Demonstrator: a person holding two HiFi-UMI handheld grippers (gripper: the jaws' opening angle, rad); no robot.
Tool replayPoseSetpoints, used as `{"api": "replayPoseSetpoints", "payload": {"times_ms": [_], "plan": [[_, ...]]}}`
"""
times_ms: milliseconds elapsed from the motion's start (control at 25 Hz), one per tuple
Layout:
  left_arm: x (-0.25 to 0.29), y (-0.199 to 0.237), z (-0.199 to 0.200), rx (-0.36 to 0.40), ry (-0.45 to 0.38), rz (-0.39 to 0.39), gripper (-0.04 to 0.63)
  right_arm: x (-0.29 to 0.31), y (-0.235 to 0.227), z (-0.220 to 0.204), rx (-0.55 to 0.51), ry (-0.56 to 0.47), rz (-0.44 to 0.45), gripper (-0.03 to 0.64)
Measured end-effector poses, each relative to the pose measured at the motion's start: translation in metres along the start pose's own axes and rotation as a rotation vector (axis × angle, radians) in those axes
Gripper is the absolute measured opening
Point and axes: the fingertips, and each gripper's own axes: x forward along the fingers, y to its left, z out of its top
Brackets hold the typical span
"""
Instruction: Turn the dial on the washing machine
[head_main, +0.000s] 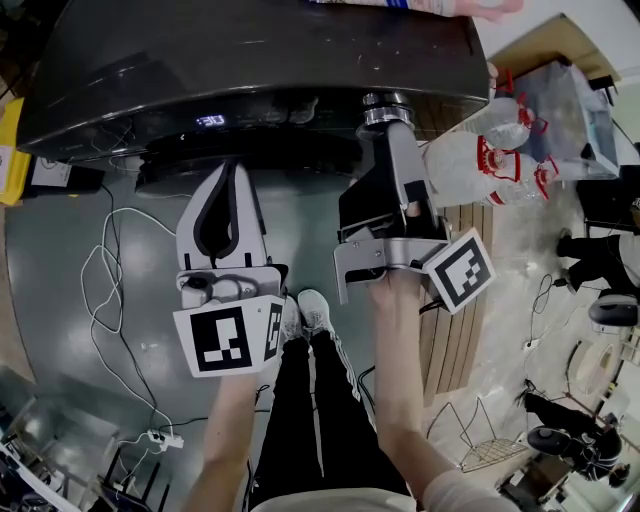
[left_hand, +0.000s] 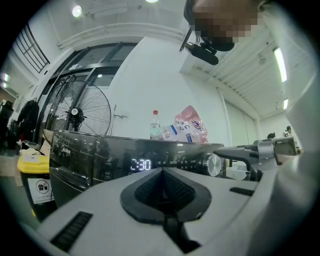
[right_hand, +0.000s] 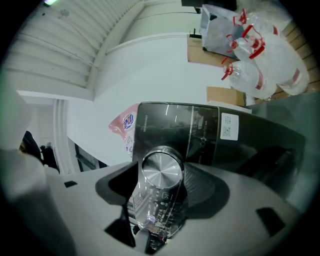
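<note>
The dark washing machine (head_main: 250, 60) fills the top of the head view. Its silver dial (head_main: 378, 105) sits at the right end of the control panel. My right gripper (head_main: 386, 122) reaches level onto it, and in the right gripper view the dial (right_hand: 161, 170) lies between the two dark pads, gripped on both sides. My left gripper (head_main: 232, 172) hangs back from the panel's middle, its jaws shut with nothing in them. From the left gripper view I see the lit display (left_hand: 141, 164), the dial (left_hand: 214, 164) and the right gripper (left_hand: 250, 152) on it.
Clear plastic bottles with red caps (head_main: 490, 160) are piled right of the machine by wooden panels. White cables (head_main: 110, 290) trail over the floor at left. A yellow bin (left_hand: 37, 182) and a fan (left_hand: 80, 112) stand left. A bottle and pink bag (left_hand: 190, 127) sit on top.
</note>
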Motion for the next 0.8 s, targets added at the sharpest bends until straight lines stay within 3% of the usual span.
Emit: {"api": "replayPoseSetpoints", "payload": {"times_ms": [200, 360, 440, 640, 800], "plan": [[-0.004, 0.001, 0.026, 0.017, -0.016, 0.003, 0.0, -0.009, 0.001, 0.001, -0.083, 0.025, -0.113, 0.273], [-0.008, -0.002, 0.071, 0.036, -0.051, 0.006, 0.0, -0.037, 0.008, 0.014, -0.115, 0.006, -0.224, 0.274], [-0.011, -0.004, 0.099, 0.045, -0.071, 0.01, 0.0, -0.046, 0.029, 0.02, -0.186, 0.02, -0.25, 0.273], [-0.033, -0.008, 0.172, 0.051, -0.107, 0.038, 0.0, -0.044, 0.13, 0.025, -0.544, 0.107, -0.201, 0.273], [-0.07, -0.013, 0.227, 0.045, -0.12, 0.058, 0.0, -0.054, 0.215, 0.015, -0.915, 0.167, -0.167, 0.273]]}}
